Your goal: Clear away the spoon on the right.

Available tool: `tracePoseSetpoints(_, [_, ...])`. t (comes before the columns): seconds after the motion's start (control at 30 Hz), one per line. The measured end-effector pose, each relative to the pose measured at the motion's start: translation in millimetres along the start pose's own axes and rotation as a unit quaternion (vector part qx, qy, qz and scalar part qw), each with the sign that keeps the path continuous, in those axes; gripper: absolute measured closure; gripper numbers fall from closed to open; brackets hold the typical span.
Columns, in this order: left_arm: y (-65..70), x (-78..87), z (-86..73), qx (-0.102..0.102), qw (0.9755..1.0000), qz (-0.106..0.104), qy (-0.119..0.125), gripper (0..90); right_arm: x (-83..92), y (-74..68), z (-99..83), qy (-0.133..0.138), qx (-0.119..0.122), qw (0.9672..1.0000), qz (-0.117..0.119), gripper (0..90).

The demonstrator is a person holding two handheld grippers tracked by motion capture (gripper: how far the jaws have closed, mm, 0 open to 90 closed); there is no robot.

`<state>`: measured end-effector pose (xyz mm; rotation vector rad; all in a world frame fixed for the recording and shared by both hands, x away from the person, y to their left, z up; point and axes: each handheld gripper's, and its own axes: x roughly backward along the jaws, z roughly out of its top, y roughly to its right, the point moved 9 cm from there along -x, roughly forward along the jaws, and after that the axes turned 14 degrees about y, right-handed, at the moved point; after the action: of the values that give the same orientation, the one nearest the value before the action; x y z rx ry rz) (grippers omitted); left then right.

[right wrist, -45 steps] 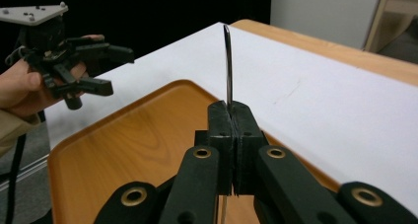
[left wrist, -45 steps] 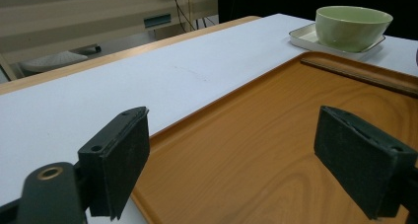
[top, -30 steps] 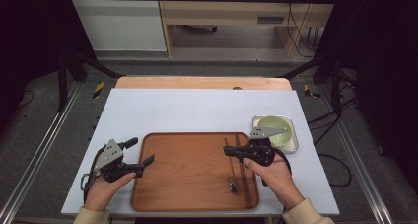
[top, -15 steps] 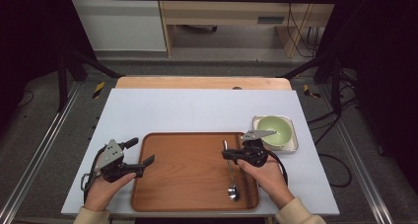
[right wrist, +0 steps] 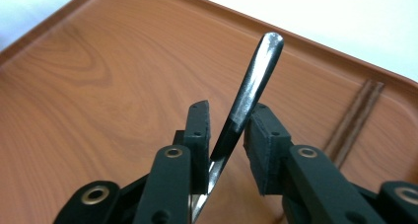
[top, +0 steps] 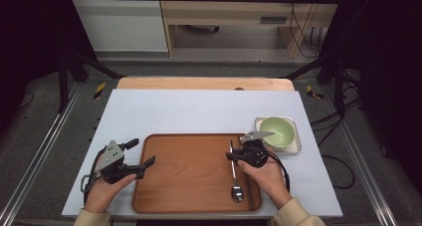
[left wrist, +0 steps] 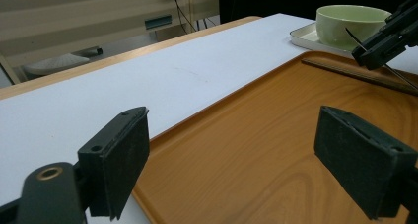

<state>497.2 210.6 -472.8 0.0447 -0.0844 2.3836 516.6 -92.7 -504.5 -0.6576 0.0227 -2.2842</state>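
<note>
While spoon (right wrist: 246, 98) handle stands between narrowed right jaws (tray (right wrist: 88, 76) below), left wide.

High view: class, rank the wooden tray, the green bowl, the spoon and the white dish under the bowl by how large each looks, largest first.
1. Wooden tray
2. White dish
3. Green bowl
4. Spoon, longer than the bowl is wide, but far thinner, so that ranking is unsure.
</note>
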Motion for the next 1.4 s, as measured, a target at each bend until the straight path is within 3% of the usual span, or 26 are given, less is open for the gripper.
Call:
tracePoseSetpoints(0.27, [-0.3,0.2,0.3,0.000,1.0000,0.001,0.001,13.1,2.0,7.9,-8.6,-0.015,-0.011,0.9994,-0.030,56.9])
tracePoseSetpoints(0.37, [-0.2,0.2,0.2,-0.001,1.0000,0.001,-0.001,13.1,2.0,7.4,-8.2,-0.012,-0.008,0.9993,-0.034,50.5])
tracePoseSetpoints(0.5, [0.4,0.0,0.8,-0.001,1.0000,0.000,0.002,13.1,0.3,9.2,-8.9,-0.014,0.015,0.9988,-0.043,42.0])
tracePoseSetpoints(0.6, [-0.1,0.5,1.1,-0.003,1.0000,0.001,0.000,13.1,0.6,7.9,-7.0,-0.012,0.011,0.9984,-0.055,38.1])
tracePoseSetpoints(1.07, [0.5,0.1,0.8,0.000,1.0000,-0.001,0.001,12.8,12.7,8.3,9.3,0.019,0.042,0.9977,-0.049,27.9])
tracePoseSetpoints(1.4, [-0.5,0.9,0.1,0.001,1.0000,-0.002,0.000,12.5,28.1,16.4,30.0,0.050,0.055,0.9957,-0.056,17.6])
